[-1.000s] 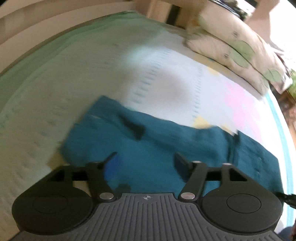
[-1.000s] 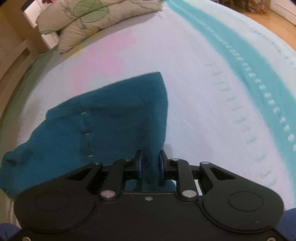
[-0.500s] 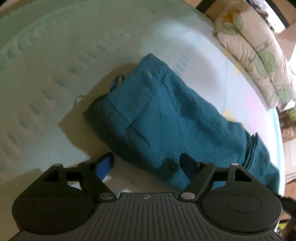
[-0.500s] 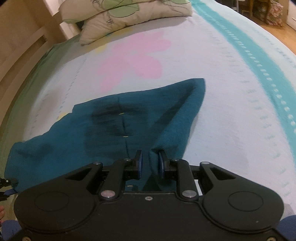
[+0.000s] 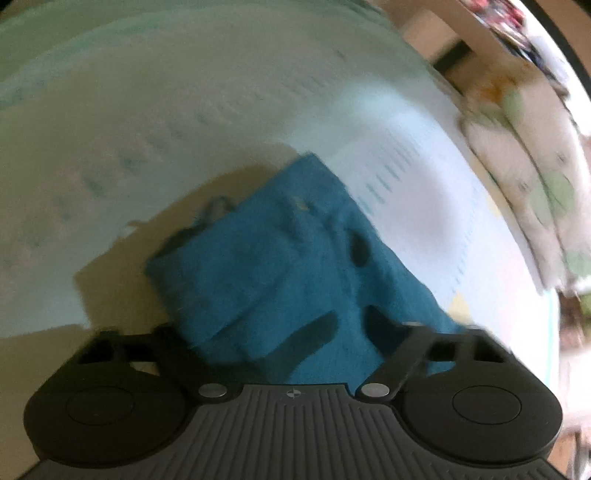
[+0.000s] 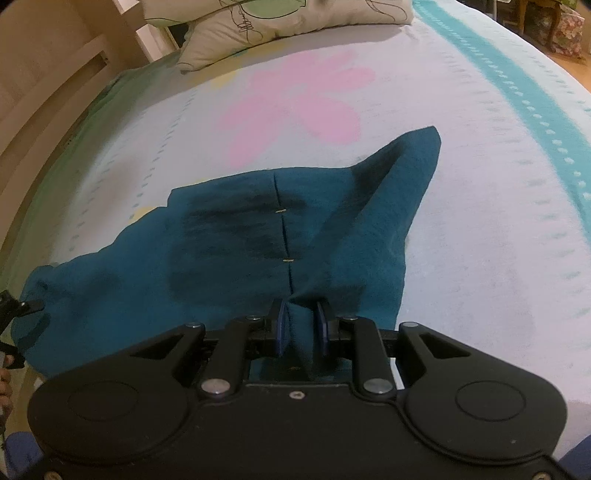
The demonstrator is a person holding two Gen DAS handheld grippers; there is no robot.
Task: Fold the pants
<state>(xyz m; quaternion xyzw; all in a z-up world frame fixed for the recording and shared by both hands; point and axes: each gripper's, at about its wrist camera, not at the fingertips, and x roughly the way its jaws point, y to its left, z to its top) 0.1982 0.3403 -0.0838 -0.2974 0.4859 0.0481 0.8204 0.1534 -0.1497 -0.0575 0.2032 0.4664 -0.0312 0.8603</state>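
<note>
While the teal pants (image 6: 258,251) lie across the bedspread (image 6: 480,147), the right gripper (image 6: 301,328) pinches a bunched fold of them. The left gripper (image 5: 280,332), its jaws just closing, straddles the waistband end, grip unclear

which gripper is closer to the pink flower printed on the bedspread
Right. The right gripper, pinching the teal pants, sits just short of the pink flower. The left gripper is at the pants' far end.

Left wrist view, blurred, close, tilted steeply down along its left gripper (image 5: 280,332), pants (image 5: 295,266) centre, pillows (image 5: 528,192) at two o'clock, right wrist view, sharp, same steep tilt behind its right gripper (image 6: 300,328), shared pants (image 6: 258,243) and pillows (image 6: 266,22) at twelve o'clock
</note>
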